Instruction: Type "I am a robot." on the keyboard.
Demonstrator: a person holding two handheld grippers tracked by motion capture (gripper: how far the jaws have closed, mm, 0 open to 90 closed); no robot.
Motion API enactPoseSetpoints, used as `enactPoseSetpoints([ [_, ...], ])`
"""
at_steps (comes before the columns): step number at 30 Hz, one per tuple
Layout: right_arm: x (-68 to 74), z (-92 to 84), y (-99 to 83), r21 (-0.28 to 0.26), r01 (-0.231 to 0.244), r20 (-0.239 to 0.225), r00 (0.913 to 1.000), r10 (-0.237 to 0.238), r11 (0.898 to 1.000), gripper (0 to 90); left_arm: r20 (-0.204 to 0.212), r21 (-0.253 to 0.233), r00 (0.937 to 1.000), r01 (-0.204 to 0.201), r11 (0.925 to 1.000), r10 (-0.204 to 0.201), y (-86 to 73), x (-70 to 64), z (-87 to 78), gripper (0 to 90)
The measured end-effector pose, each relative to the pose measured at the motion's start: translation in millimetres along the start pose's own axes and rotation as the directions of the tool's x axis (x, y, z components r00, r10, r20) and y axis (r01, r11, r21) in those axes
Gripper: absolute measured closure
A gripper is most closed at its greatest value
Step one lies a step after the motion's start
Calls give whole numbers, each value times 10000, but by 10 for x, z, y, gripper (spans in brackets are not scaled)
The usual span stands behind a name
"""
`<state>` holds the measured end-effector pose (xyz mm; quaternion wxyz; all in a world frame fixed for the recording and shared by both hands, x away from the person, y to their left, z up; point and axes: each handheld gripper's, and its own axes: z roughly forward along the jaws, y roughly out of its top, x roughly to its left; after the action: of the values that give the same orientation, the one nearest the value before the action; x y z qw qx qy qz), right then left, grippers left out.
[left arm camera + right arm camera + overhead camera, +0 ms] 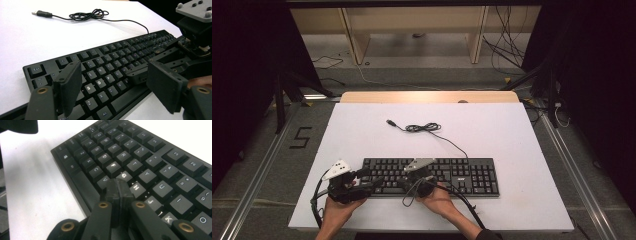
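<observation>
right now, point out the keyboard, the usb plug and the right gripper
keyboard [462,172]: high view, on the keys right of centre
usb plug [42,13]: left gripper view, on the plug's body
right gripper [119,188]: right gripper view, at the closed jaw tips over the keys

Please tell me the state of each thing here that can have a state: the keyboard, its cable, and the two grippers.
Keyboard: lies flat on the white table, keys up.
Cable: loose, partly bunched in a coil behind the keyboard.
USB plug: unplugged, lying on the table.
Left gripper: open, jaws wide apart above the keyboard's left end.
Right gripper: shut, tip over the middle letter keys.
</observation>
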<state>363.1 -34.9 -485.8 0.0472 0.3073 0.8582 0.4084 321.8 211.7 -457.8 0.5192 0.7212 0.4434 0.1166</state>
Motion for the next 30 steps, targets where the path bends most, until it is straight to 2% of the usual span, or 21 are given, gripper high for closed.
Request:
enactPoseSetpoints([
  [8, -4, -11, 3, -13, -122, -41, 9999, 122, 9999, 900, -8, -4, 10000, -11, 10000, 11, 0, 3, -1, 280],
  [15, -56, -119, 44, -490, -467, -310, 9985, 453, 9977, 826, 8, -37, 10000, -10, 10000, 10, 0, 2, -3, 280],
  [23, -151, -264, 79, -904, -675, -339, 9973, 646, 9936, 659, 23, -56, 10000, -31, 10000, 32, 0, -2, 0, 279],
  [30, -233, -346, 95, -1028, -912, -229, 9957, 893, 9905, 510, 26, -75, 10000, -49, 10000, 49, 1, -4, -2, 276],
])
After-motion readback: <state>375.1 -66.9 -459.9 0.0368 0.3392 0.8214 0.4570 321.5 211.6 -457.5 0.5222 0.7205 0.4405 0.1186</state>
